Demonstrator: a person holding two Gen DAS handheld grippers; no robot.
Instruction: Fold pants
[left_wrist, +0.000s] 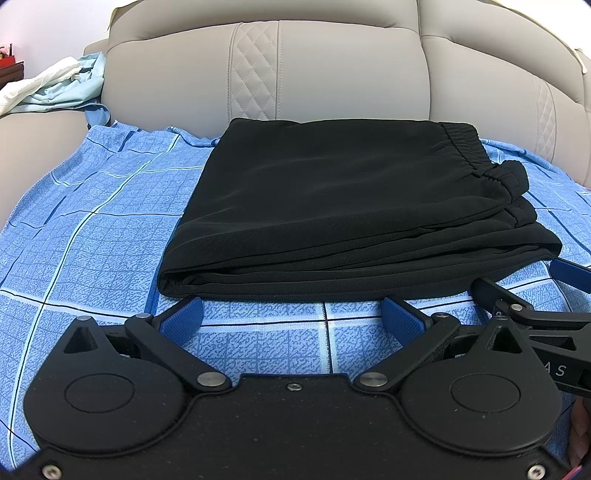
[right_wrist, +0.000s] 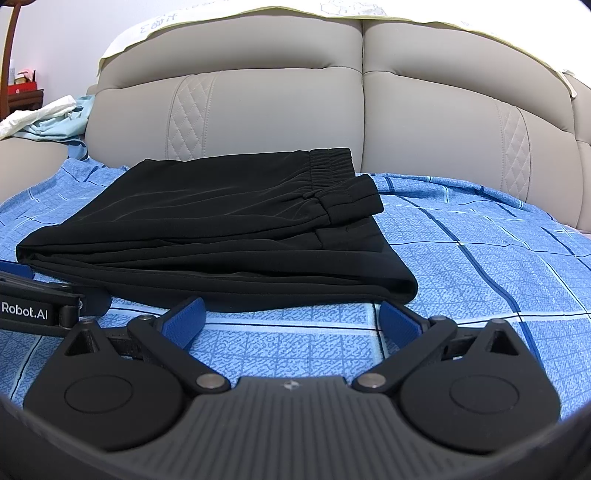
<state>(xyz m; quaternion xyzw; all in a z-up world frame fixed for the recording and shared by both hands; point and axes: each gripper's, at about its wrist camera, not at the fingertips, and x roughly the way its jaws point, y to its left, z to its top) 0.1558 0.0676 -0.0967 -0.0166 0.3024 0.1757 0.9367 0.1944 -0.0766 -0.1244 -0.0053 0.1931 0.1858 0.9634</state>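
Pants (left_wrist: 332, 206), smooth black cloth folded into a thick rectangle with the gathered elastic waistband on top, lie on a blue checked sheet (left_wrist: 92, 236) toward its back edge by the grey quilted cushions (left_wrist: 295, 70), just ahead of the left tongs (left_wrist: 291, 314) and right tongs (right_wrist: 291, 317), both spread wide, holding nothing, each visible in the other's view.

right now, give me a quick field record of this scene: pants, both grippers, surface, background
pants: black pants, folded into a flat stack, elastic waistband on the right side
left hand-held gripper: open, empty, just short of the stack's near edge
right hand-held gripper: open, empty, near the stack's near right corner
surface: blue checked sheet
background: beige sofa backrest; light clothes far left
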